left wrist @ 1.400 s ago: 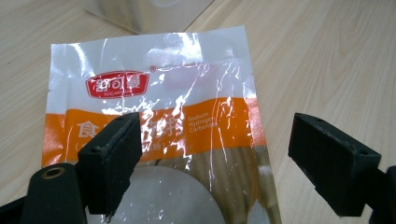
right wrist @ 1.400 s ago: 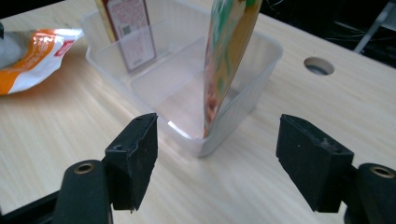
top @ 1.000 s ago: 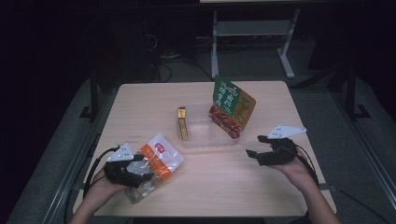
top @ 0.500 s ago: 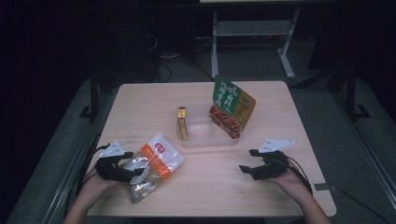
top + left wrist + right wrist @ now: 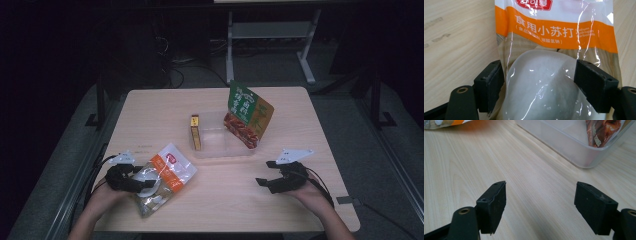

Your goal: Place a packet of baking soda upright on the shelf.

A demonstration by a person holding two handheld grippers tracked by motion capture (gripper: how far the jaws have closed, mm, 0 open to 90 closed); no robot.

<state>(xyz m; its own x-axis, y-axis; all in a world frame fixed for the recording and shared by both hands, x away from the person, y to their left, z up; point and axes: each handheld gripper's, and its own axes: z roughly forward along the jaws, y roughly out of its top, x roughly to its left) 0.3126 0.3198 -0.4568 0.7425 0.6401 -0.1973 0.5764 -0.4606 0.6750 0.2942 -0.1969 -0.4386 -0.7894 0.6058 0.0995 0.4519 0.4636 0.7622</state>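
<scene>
A clear bag of white powder with an orange band (image 5: 167, 172) (image 5: 554, 37) lies on the table at the near left. My left gripper (image 5: 149, 186) (image 5: 540, 82) straddles its near end. The jaws have just been closing, and the pads (image 5: 491, 82) stand at either side of the powder bulge without visibly squeezing it. Over bare wood at the near right, my right gripper (image 5: 264, 173) (image 5: 540, 205) rests low and open, nothing between its fingers.
A clear plastic container (image 5: 220, 147) (image 5: 574, 147) sits mid-table with a green and red snack bag (image 5: 247, 115) (image 5: 601, 130) leaning in its right end. A slim yellow box (image 5: 195, 132) stands on edge at its left side.
My left gripper has drawn back a little to the left along the powder bag and lowered. The right gripper came down toward the table's near edge, then stayed put.
</scene>
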